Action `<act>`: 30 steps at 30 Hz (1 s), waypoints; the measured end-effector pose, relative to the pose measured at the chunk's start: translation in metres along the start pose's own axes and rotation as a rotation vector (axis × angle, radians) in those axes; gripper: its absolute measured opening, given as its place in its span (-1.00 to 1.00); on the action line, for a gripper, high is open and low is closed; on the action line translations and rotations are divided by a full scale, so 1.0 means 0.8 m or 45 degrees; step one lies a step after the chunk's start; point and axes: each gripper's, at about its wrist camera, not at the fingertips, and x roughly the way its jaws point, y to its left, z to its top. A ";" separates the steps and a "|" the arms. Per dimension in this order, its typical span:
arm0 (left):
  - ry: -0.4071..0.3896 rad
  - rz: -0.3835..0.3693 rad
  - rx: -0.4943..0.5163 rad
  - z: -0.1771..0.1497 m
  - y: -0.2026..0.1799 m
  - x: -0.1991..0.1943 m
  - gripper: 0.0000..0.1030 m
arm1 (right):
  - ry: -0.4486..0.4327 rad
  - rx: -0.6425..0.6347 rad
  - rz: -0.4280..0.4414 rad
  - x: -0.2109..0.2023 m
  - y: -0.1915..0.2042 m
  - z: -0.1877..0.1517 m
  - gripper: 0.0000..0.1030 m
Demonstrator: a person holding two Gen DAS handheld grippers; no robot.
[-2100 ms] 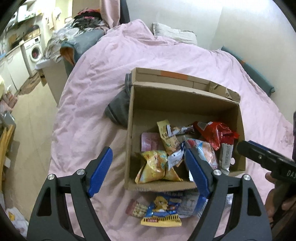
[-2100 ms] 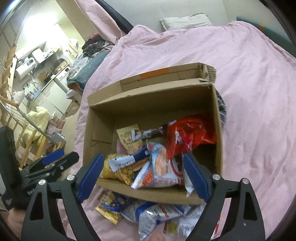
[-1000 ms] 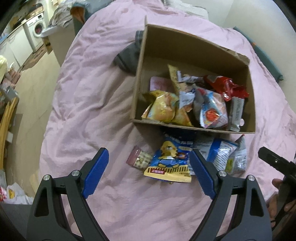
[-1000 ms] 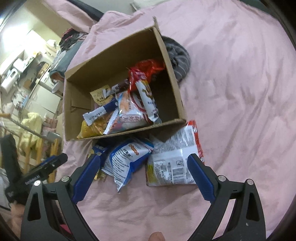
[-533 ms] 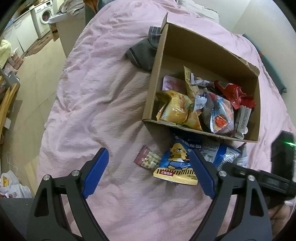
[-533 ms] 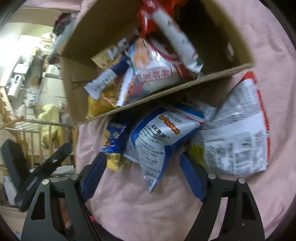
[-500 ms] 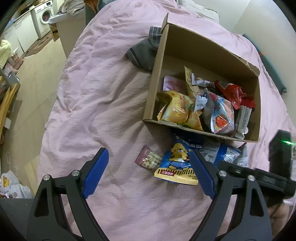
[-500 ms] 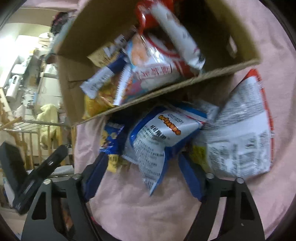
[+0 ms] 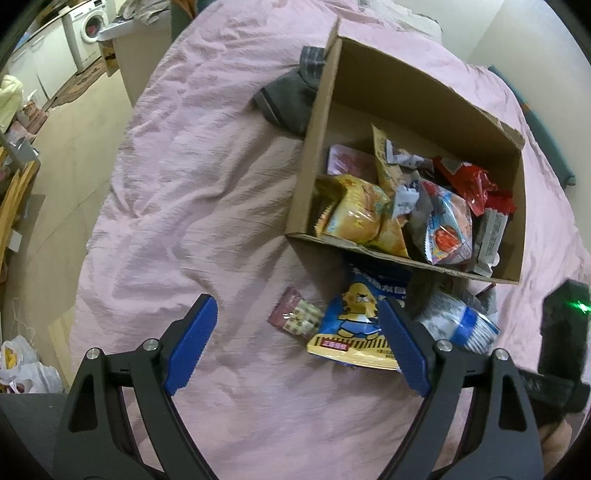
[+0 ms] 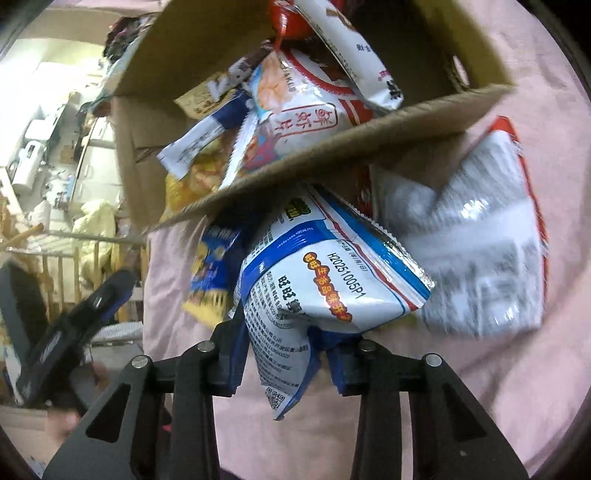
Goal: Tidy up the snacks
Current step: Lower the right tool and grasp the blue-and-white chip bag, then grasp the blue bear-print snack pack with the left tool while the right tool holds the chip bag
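Observation:
A cardboard box full of snack bags sits on a pink bedcover. In front of the box lie a blue-and-white snack bag, a yellow-blue bear bag, a small pink packet and a large white-and-red bag. My right gripper is closing its jaws, and the pads pinch the lower end of the blue-and-white bag. My left gripper hovers open above the bedcover near the pink packet, holding nothing.
A grey garment lies against the box's far left corner. The bed's edge drops to the floor on the left, with a washing machine and a white plastic bag there. The box rim overhangs the loose bags.
The right gripper came down and closer to the bags in front of the box, and its jaws narrowed onto the blue-and-white bag. The left gripper stayed open and hardly moved.

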 end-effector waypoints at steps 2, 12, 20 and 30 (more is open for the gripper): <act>0.025 -0.013 0.022 -0.001 -0.009 0.008 0.68 | -0.002 0.000 0.024 -0.007 -0.002 -0.008 -0.27; 0.164 -0.027 0.234 0.002 -0.076 0.070 0.62 | -0.045 -0.070 0.046 -0.038 -0.008 -0.022 -0.27; 0.231 0.017 0.315 0.000 -0.087 0.093 -0.25 | -0.055 -0.103 0.017 -0.038 -0.005 -0.022 -0.27; 0.140 0.025 0.332 -0.024 -0.051 0.031 -0.44 | -0.023 -0.184 -0.008 -0.015 0.026 -0.015 -0.26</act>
